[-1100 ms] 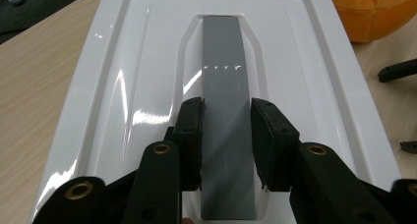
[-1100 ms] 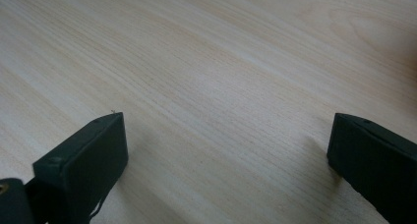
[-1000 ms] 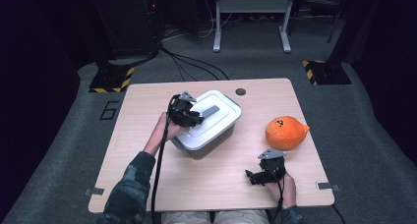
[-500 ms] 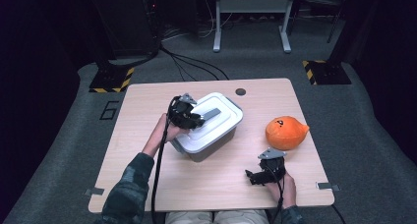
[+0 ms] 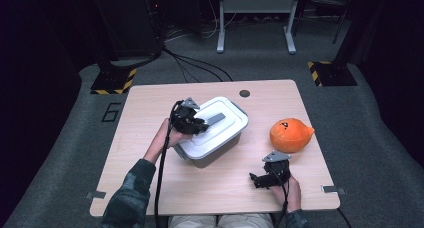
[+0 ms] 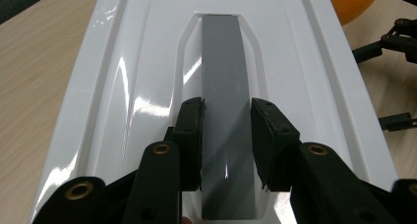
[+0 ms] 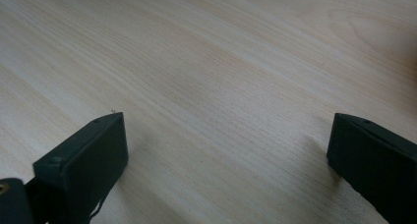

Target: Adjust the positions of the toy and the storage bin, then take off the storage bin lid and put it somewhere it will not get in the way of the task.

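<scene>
The left tool (image 6: 226, 145) is clamped on the grey handle (image 6: 223, 76) that runs along the top of the white lid (image 5: 216, 123), its two black pads pressed against the handle's long sides. The left forearm reaches up from the bottom edge of the high view, slanting right toward the box (image 5: 212, 148), with the hand behind the tool at the box's near left corner. The box sits near the middle of the bench (image 5: 150, 113). The right tool (image 5: 270, 174) rests low near the bench's front right edge, jaws spread wide over bare wood, holding nothing. An orange plush toy (image 5: 290, 134) lies just beyond it, apart from the box.
</scene>
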Available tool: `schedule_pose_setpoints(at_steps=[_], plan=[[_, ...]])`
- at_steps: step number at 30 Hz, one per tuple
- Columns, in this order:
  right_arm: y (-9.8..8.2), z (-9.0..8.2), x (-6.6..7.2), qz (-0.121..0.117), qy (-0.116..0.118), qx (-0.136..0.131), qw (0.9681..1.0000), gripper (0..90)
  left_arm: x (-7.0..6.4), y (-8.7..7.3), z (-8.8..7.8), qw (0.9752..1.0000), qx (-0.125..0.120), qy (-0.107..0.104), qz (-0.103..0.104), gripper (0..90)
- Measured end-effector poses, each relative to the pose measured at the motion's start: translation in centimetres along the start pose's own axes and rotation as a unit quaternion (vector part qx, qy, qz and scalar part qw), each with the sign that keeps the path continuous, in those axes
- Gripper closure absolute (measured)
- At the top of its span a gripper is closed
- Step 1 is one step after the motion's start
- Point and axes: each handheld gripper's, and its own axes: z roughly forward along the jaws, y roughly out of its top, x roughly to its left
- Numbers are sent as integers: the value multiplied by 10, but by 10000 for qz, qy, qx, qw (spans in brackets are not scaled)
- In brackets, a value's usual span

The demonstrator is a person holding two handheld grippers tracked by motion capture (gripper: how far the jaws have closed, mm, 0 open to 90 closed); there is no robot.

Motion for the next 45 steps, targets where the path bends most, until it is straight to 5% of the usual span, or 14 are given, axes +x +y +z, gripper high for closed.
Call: schedule_pose_setpoints(at_steps=[7,21,28,45], plan=[[0,0,0,-13,3,2,10000,12,-6,-2,-1,10000,19,-30,30,665],[0,0,-1,-26,6,7,10000,12,-14,14,8,9988,261,372,163,587],[0,0,-1,-26,7,7,10000,12,-18,24,16,9985,317,406,160,656],[0,0,-1,-24,8,7,10000,13,-21,28,8,9982,260,458,302,666]])
